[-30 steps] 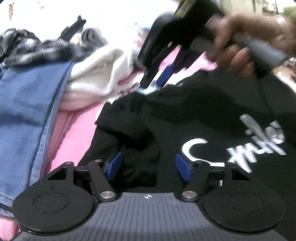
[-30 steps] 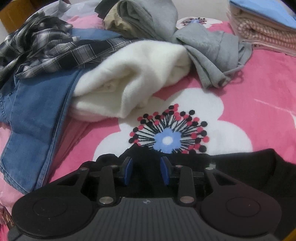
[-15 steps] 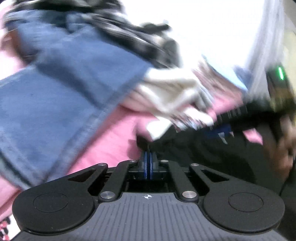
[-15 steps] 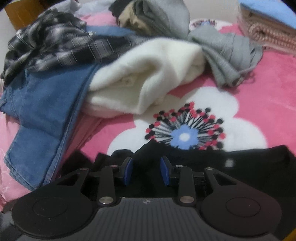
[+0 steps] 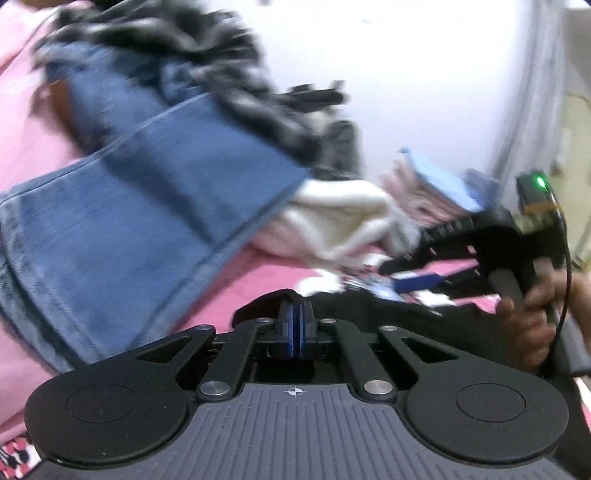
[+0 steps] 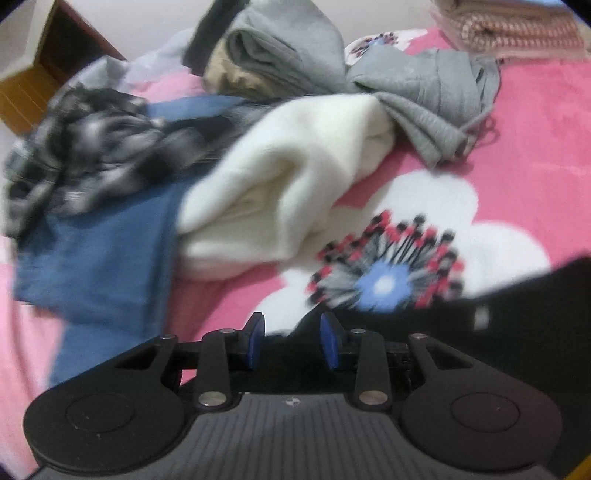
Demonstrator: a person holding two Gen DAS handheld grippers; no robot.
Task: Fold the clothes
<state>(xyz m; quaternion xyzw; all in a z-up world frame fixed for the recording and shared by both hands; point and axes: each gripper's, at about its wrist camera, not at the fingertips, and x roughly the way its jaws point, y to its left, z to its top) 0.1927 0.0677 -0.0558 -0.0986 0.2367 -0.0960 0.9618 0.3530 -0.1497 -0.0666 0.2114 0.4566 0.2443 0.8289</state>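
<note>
A black T-shirt lies on the pink flowered blanket. In the left wrist view my left gripper is shut, its blue pads pressed together on the shirt's near edge. My right gripper stands partly open at the shirt's upper edge. Black cloth fills the right part of its gap and blanket shows beside the left pad. From the left wrist view the right gripper hangs just over the shirt, held by a hand. Both views are blurred.
Blue jeans, a plaid shirt, a white fleece and grey garments are heaped beyond the shirt. A folded stack sits at the far right. A wooden piece of furniture stands at the far left.
My left gripper closed on the black shirt's edge, then lifted and rolled, so its view tilted. The right gripper kept its opening and rolled slightly.
</note>
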